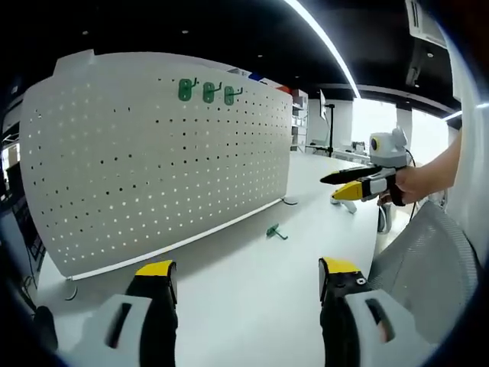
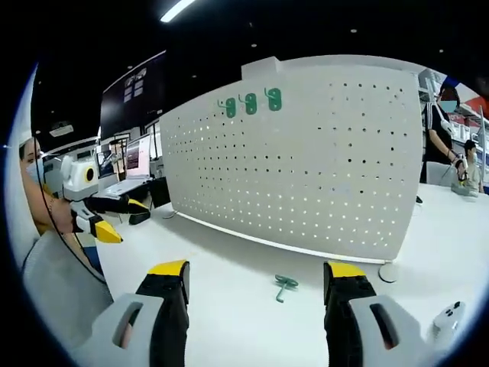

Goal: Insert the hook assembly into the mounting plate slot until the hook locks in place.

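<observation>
In the left gripper view, my left gripper (image 1: 248,277) points across the white counter (image 1: 252,298) with its yellow-tipped fingers (image 1: 156,269) spread wide and nothing between them. Ahead stands the white pegboard (image 1: 153,160), upright on small feet. Three green hooks (image 1: 207,92) hang side by side in its top rows. One loose green hook (image 1: 275,231) lies on the counter just in front of the board's lower edge, well apart from my fingers. My right gripper (image 1: 345,187) comes in from the right, held in my hand (image 1: 416,183) above the counter; its fingers look nearly closed, with a narrow gap and nothing held.

In the right gripper view, my right gripper (image 2: 256,279) hovers over the counter (image 2: 229,260), fingers (image 2: 169,269) released and empty. The loose green hook (image 2: 284,285) lies flat on the counter between them and a little ahead, touching neither. The pegboard (image 2: 306,160) stands behind it, the three mounted hooks (image 2: 250,103) near its top edge. My left gripper (image 2: 114,218) shows at the left, fingers parted. People stand at the far right beyond the board.
</observation>
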### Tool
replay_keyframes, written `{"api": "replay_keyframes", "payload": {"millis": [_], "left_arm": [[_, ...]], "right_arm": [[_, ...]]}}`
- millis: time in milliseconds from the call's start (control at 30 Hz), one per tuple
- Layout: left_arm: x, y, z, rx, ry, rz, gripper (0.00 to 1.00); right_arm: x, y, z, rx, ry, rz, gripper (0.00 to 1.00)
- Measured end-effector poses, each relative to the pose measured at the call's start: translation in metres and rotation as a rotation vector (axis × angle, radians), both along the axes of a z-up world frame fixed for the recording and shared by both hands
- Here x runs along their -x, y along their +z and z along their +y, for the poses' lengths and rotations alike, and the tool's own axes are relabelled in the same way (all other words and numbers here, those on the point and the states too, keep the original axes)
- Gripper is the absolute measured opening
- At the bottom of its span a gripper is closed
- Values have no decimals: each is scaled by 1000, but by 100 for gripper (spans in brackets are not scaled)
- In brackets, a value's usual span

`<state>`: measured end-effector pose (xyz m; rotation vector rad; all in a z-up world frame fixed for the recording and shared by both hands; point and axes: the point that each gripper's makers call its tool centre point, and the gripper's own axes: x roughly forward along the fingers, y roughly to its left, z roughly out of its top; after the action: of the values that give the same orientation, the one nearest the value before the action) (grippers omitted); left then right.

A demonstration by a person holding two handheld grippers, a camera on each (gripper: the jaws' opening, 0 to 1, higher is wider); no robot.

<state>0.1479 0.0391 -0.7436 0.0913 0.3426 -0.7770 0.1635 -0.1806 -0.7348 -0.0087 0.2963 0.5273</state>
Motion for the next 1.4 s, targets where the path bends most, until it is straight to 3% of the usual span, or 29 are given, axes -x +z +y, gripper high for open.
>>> {"api": "replay_keyframes", "payload": {"millis": [800,1100,1400], "left_arm": [[5,-8,4,-16,1,20,78],[-10,3,-11,-44,-52,-9,78],[-22,-4,-36,-111,-147,-20,79]], "right_arm": [[11,-9,-2,8,-1,24,69],[11,-10,-2,14,-6,30,69],[12,-13,-2,24,-2,37,69]]}}
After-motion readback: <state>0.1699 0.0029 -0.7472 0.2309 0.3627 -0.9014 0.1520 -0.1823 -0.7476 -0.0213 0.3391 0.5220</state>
